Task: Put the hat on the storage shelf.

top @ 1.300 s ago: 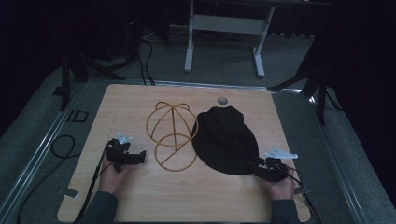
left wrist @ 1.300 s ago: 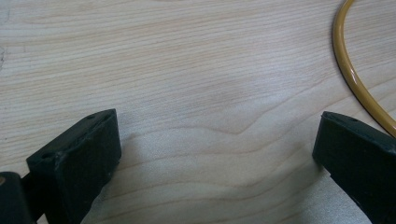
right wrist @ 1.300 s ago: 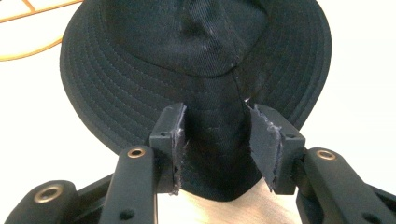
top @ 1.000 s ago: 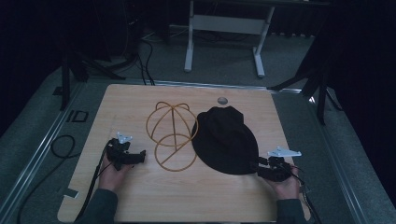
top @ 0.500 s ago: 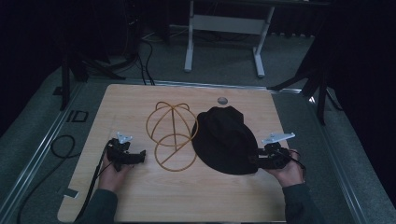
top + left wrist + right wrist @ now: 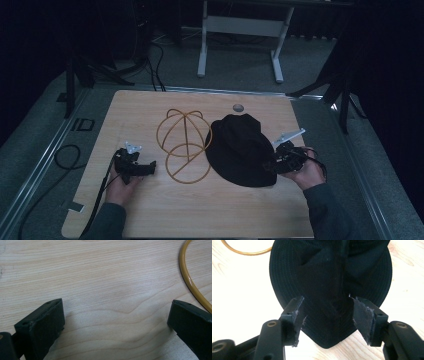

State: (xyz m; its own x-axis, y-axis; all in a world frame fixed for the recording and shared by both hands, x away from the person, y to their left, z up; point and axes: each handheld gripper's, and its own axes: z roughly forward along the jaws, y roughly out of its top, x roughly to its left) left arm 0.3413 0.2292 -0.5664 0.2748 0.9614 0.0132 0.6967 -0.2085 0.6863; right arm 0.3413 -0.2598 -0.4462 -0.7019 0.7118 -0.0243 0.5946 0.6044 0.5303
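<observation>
The table [image 6: 150, 210], pale wood, takes up the lower middle of the high view, with grey floor around it and a white frame [image 6: 240, 30] at the upper centre.

On the table, right of centre, lies the black hat [image 6: 242, 150], its brim flat on the wood. In the right gripper view the hat [image 6: 329, 277] covers the upper middle, with a crease running down its near edge to a point at the lower centre.

Just left of the hat in the high view stands the yellow wire stand [image 6: 184, 145], a dome of hoops with a ring at its near side; its right edge is close against the hat. A piece of the ring curves along the upper right of the left gripper view [image 6: 190, 280].

The right gripper [image 6: 274, 167] is at the hat's lower right edge. Its jaws have just been opening; the hat's near edge lies between them, and the worn pads [image 6: 362, 315] stand clear of the cloth on both sides.

The left gripper [image 6: 150, 167] rests at the lower left, jaws spread wide over bare wood, just beside the ring.

A small grey disc [image 6: 238, 107] sits near the table's far edge.
</observation>
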